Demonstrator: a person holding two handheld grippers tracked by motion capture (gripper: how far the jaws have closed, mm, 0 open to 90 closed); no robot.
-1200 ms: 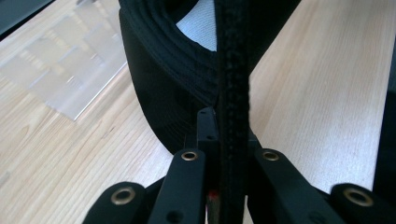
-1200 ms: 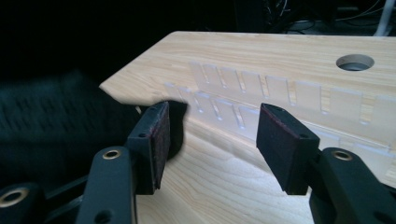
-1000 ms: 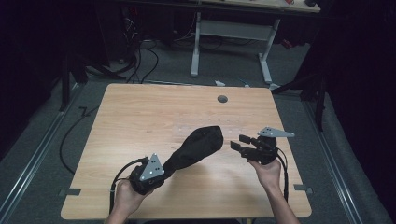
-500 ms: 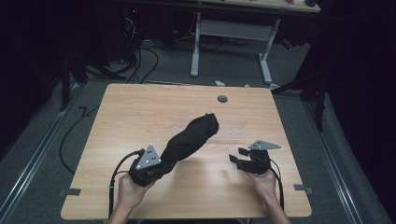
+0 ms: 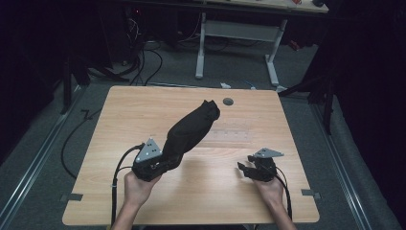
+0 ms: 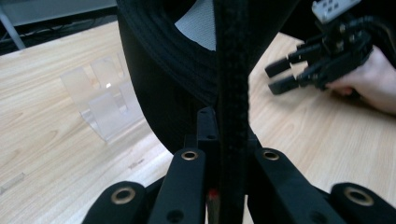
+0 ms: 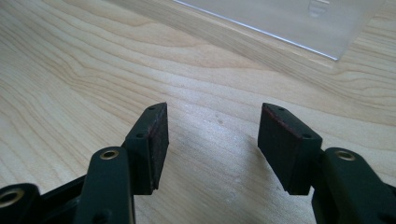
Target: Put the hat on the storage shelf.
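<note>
Left gripper (image 5: 165, 160) clamped on black cap's (image 5: 191, 128) brim, cap tilted above table (image 5: 119, 110), right gripper (image 5: 245, 168) spread, empty, low over bare wood, clear stand (image 6: 105, 100) beyond cap.

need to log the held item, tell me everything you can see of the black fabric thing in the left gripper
The black fabric hat-like piece is soft, dark cloth with a stitched ribbed band at its edge and a pale lining showing inside. It is lifted off the light wooden table, slanting up and away from the person. The left gripper has its jaws shut on the band's edge; nothing else touches it that I can see.
</note>
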